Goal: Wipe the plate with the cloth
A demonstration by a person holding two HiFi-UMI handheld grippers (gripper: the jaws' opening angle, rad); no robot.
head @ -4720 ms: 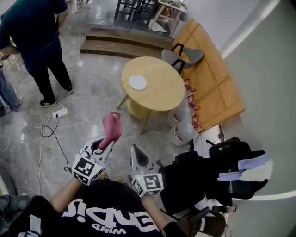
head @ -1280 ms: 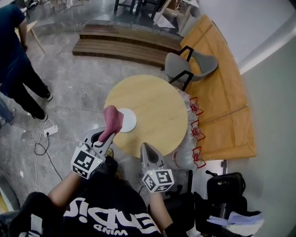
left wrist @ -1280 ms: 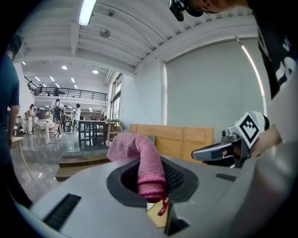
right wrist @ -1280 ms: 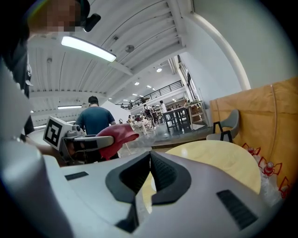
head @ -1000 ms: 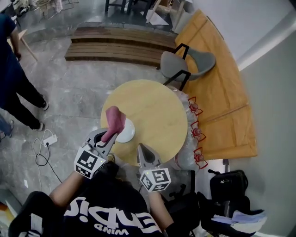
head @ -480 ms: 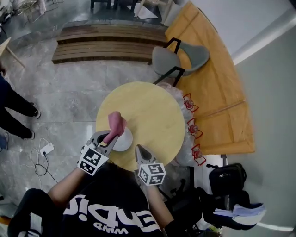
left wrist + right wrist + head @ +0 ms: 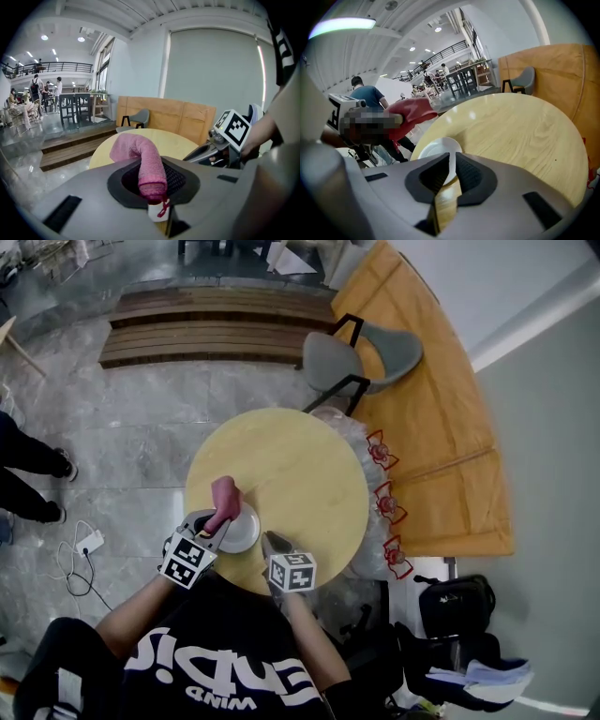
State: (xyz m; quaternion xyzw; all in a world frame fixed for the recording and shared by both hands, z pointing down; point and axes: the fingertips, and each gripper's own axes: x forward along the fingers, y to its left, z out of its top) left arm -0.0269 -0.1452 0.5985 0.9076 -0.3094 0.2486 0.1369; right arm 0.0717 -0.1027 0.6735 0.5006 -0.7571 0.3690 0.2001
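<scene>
Plate (image 7: 241, 529): quantity one, white and round. It lies on the near left part of the round wooden desk (image 7: 300, 470). It sits just ahead and to the left of my right tool (image 7: 270, 542) and just to the right of the tips of my left tool (image 7: 212, 523). In the right gripper view the plate (image 7: 437, 146) shows directly beyond the right tool (image 7: 449, 174).

Cloth (image 7: 223, 496): quantity one, pink, rolled into a thick wad. My left tool (image 7: 155, 199) is clenched on the near end of the cloth (image 7: 140, 161). The free end projects forward past the tips and curls to the left. From the head view the cloth stands over the left rim of the plate. I cannot tell whether cloth and plate touch.

Tools: quantity two. The jaws of my right tool are drawn together with only a thin slit between them, and they grasp nothing. Each tool carries one marker cube.

Other items: one grey chair (image 7: 361, 351) stands beyond the far edge of the desk, well ahead of both tools. To the left of the left tool, one person's legs (image 7: 28, 474) show at the frame edge.
</scene>
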